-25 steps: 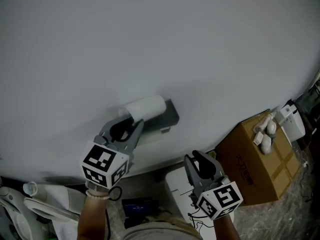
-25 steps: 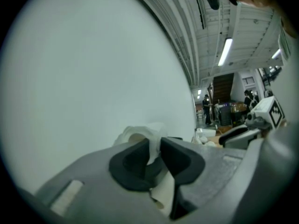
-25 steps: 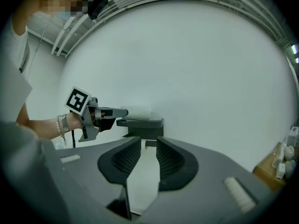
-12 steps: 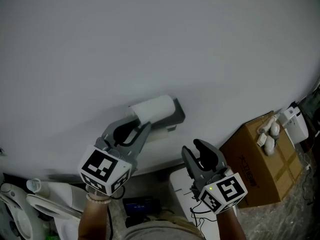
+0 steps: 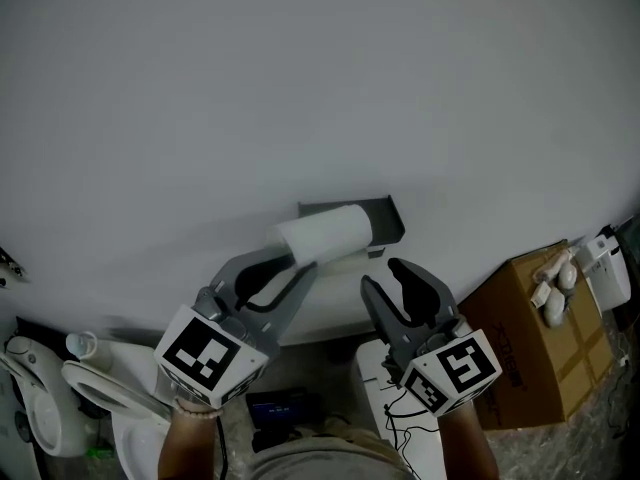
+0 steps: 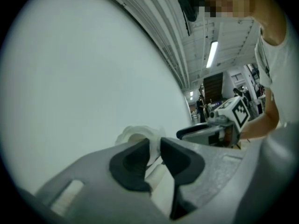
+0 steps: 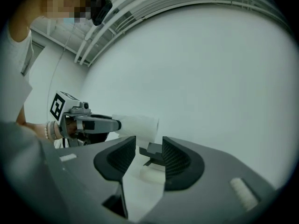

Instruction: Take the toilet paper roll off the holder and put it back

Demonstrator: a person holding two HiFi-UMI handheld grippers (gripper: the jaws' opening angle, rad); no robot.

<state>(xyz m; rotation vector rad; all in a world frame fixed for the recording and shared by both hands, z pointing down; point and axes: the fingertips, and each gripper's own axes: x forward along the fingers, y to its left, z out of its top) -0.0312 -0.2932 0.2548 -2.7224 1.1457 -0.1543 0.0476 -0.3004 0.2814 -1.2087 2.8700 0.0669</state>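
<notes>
The left gripper (image 5: 298, 266) is clamped on the rim of the toilet paper roll (image 5: 325, 233), at the roll's left end. In the left gripper view its jaws stand close together with white paper pinched between them. The roll lies level against the wall (image 5: 300, 88), covering the left part of the dark holder (image 5: 385, 218). No view shows whether it rests on the holder. The right gripper (image 5: 382, 276) is below the roll's right end and apart from it. Its jaws have just been opening and are spread wide, with nothing between them.
</notes>
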